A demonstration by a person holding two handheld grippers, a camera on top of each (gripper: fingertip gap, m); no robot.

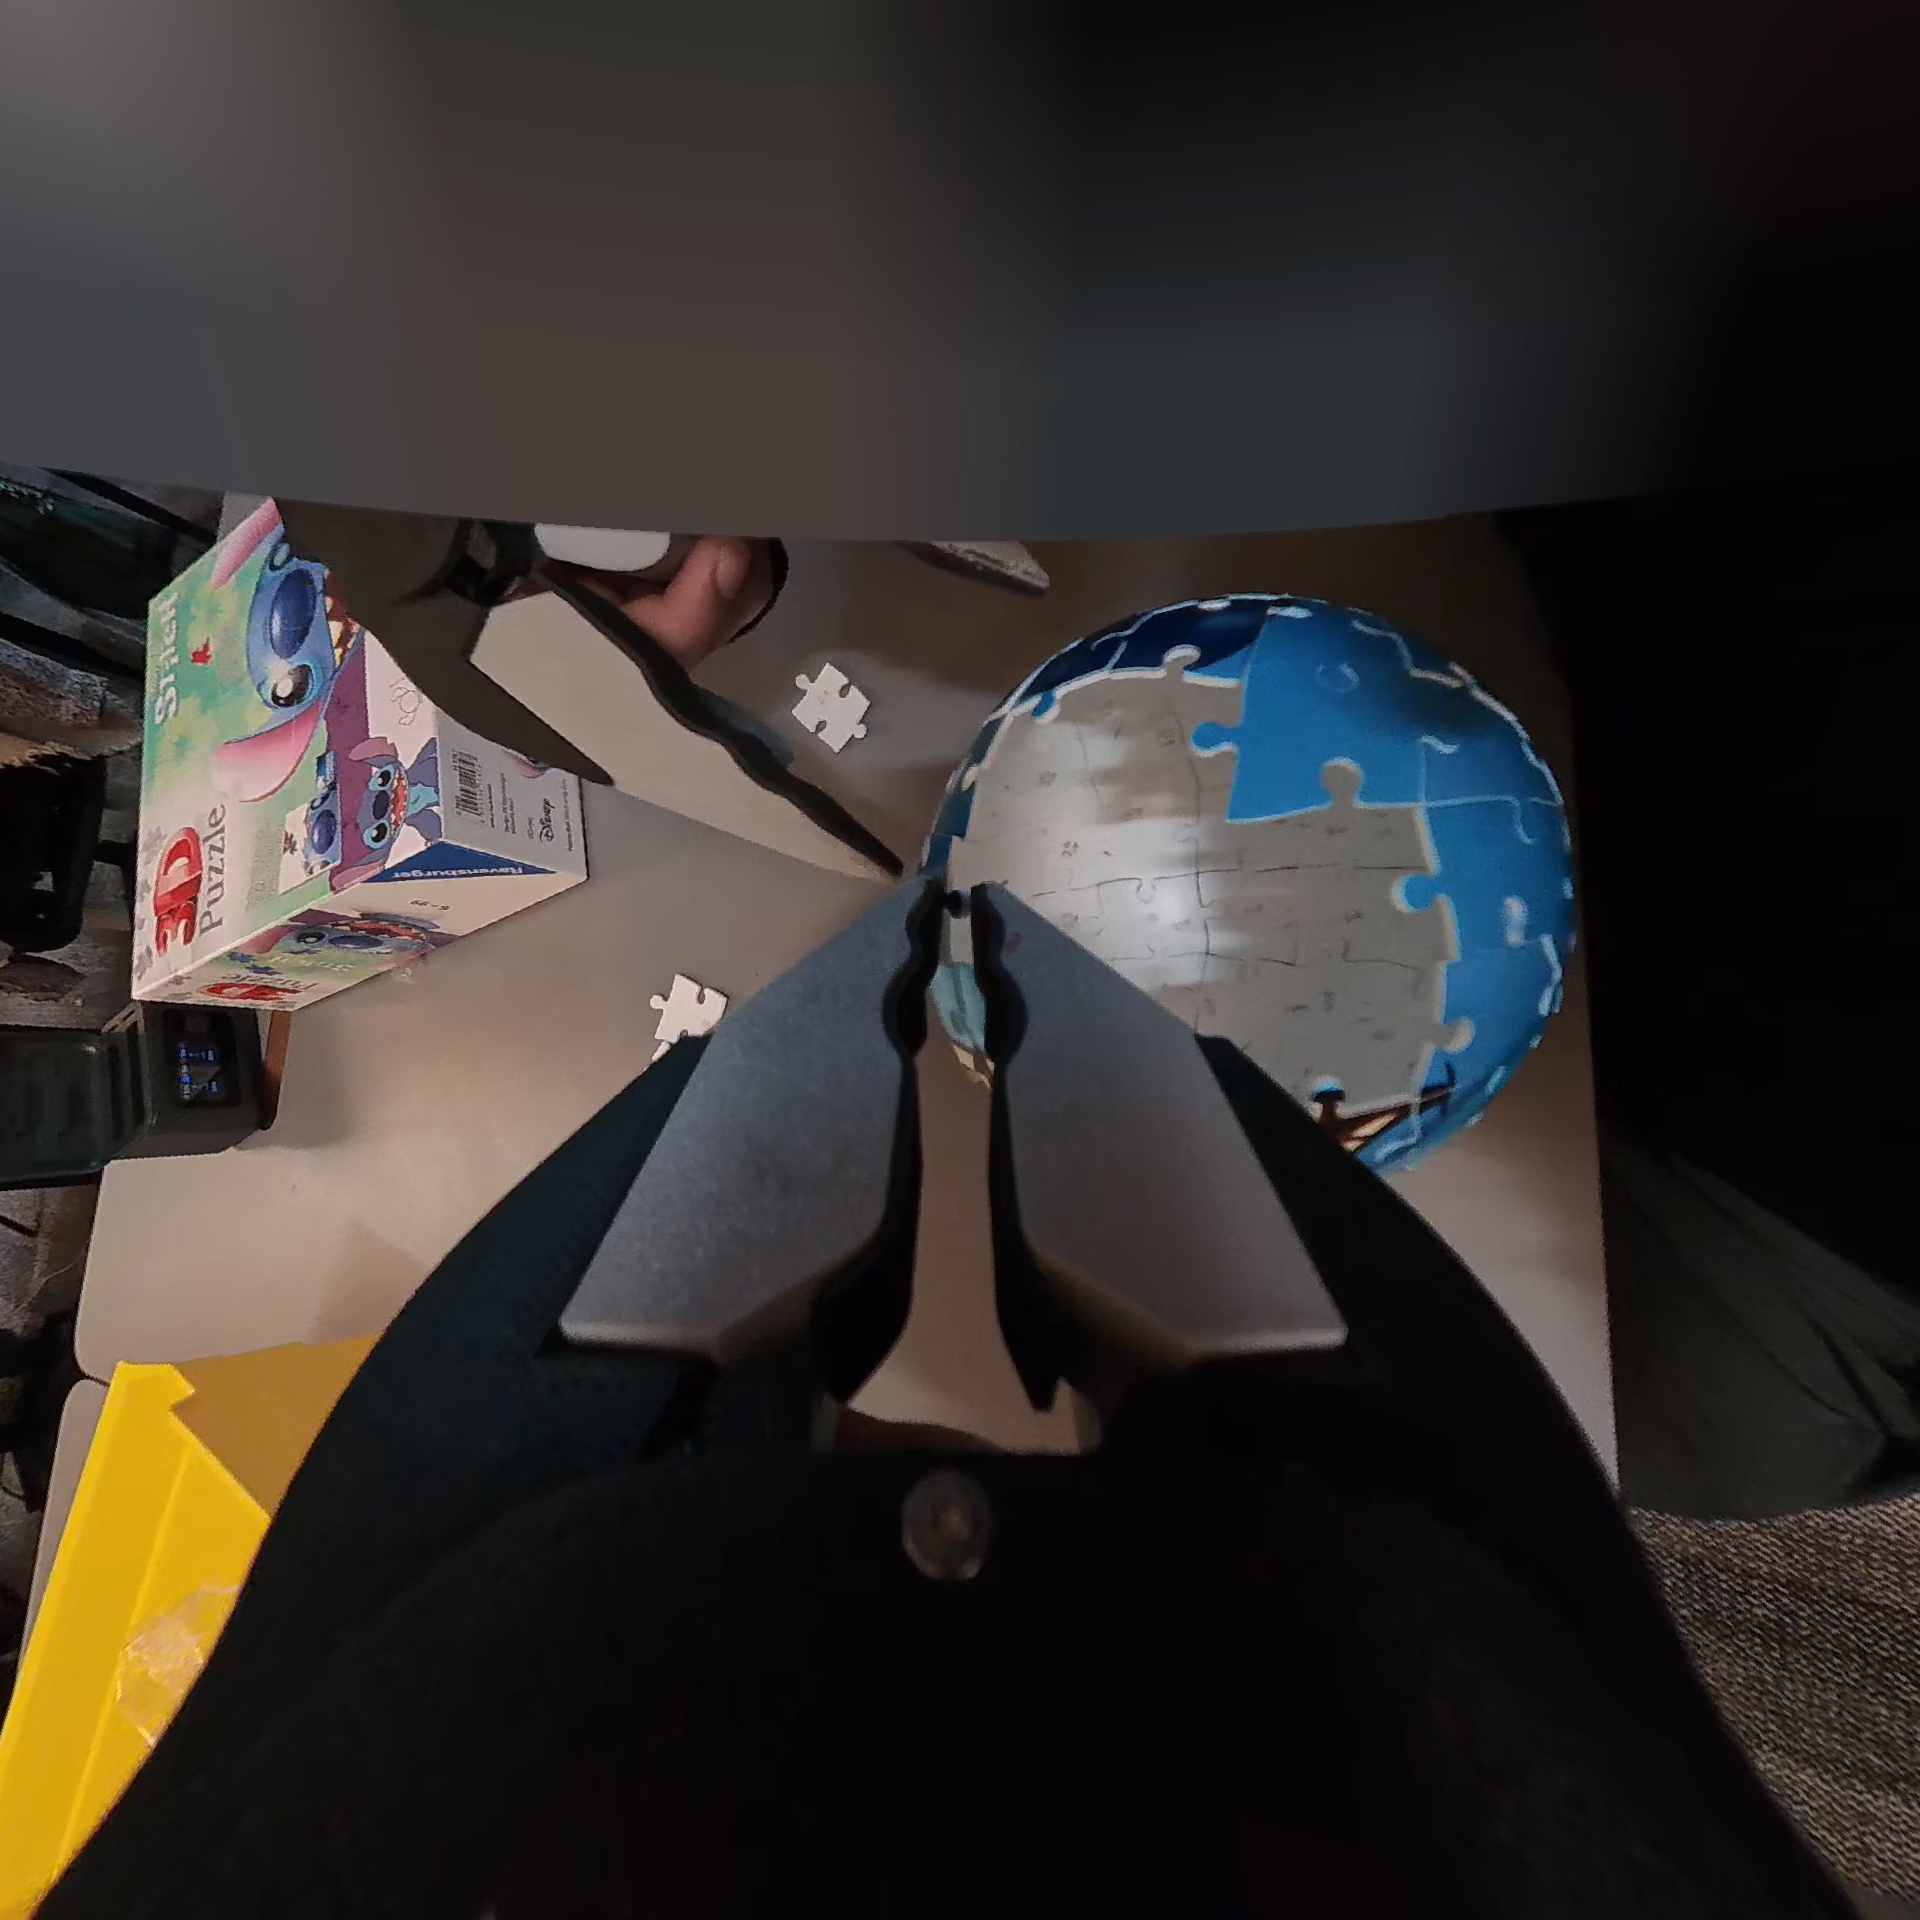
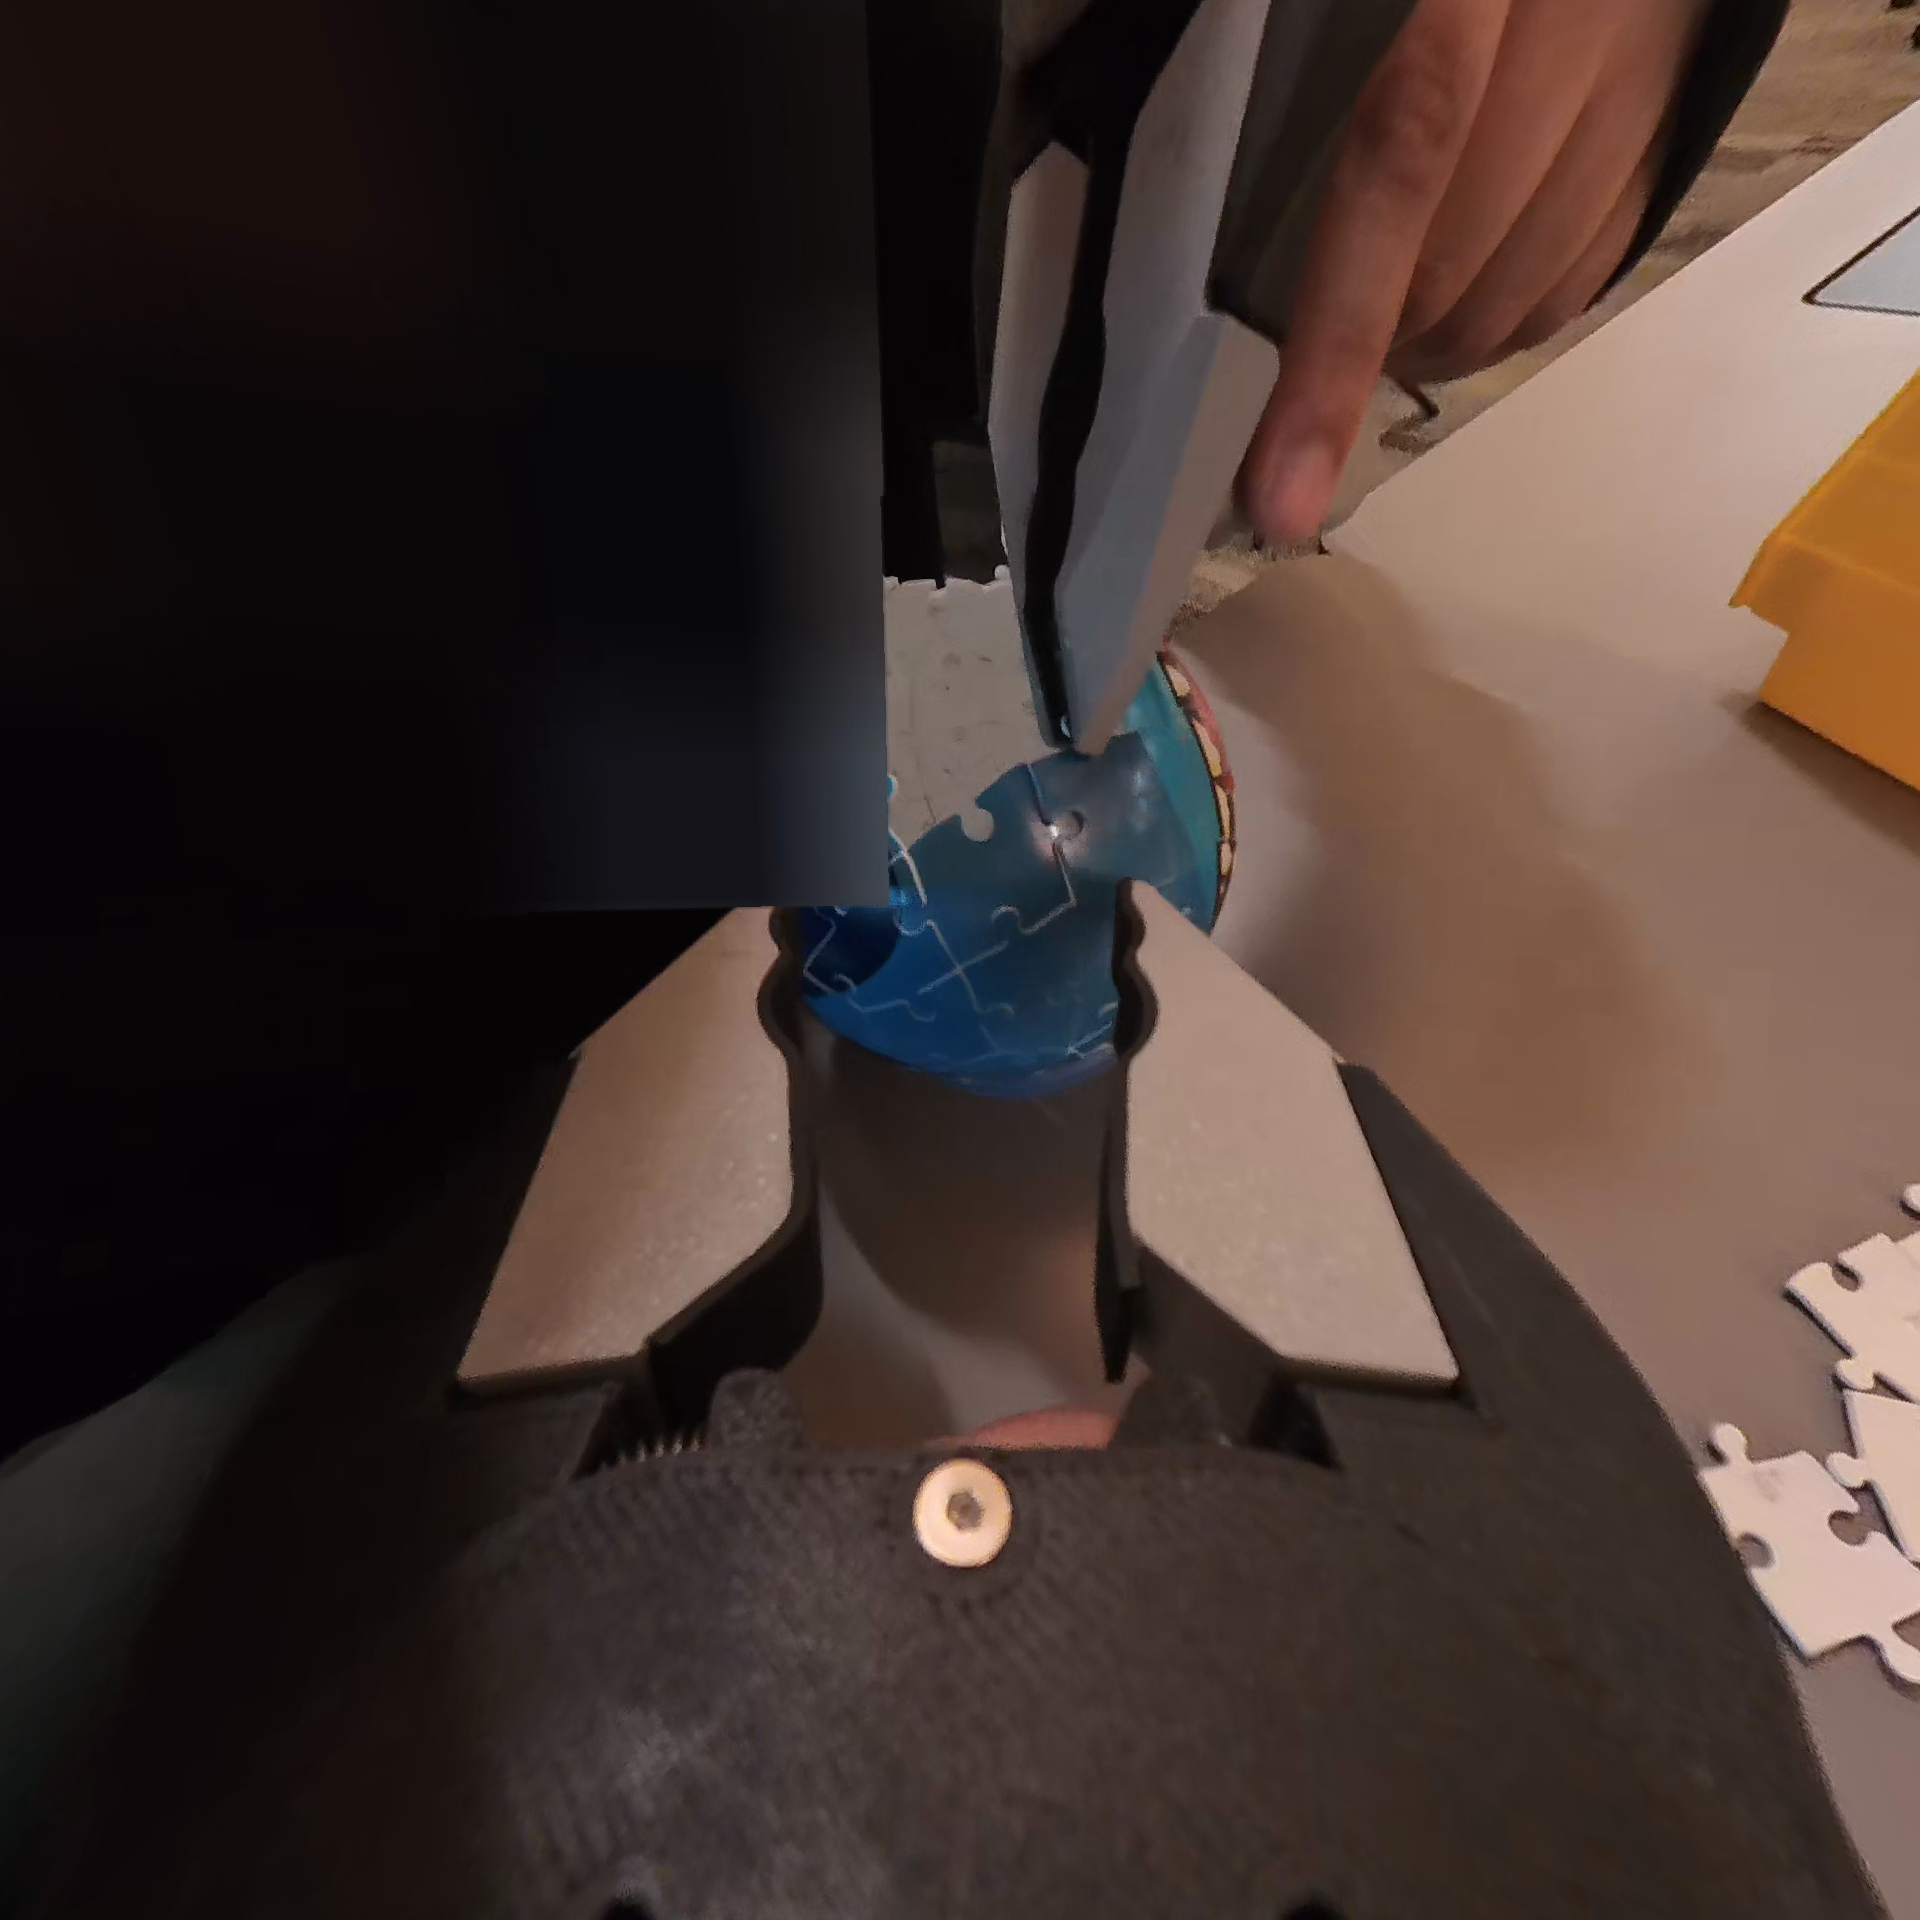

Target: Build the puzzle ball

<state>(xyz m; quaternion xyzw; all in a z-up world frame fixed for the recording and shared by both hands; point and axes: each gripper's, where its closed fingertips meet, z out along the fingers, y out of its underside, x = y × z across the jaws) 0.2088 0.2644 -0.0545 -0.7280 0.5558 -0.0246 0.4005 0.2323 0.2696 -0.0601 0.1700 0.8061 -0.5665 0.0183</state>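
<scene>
The puzzle ball point(image 1: 1455, 831) is a partly built open shell, blue outside and grey inside, lying on the table. My left gripper point(image 1: 956, 902) is shut on the ball's near rim. In the right wrist view the left gripper point(image 2: 1065, 727) comes down from above and pinches a blue rim piece of the ball point(image 2: 966, 997). My right gripper point(image 2: 951, 935) is open, its fingers on either side of the ball's blue underside. It also shows in the left wrist view point(image 1: 748, 821), spread open, one tip near the ball's edge.
The puzzle box point(image 1: 353, 790) stands at the left. Loose white pieces lie on the table point(image 1: 831, 707) point(image 1: 686, 1008), and several more to the right point(image 2: 1849, 1507). A yellow bin point(image 1: 135, 1558) point(image 2: 1849, 623) sits at the table's edge. A hand point(image 2: 1455, 260) holds the left gripper. Both grippers' tips are close together, under 4 cm apart.
</scene>
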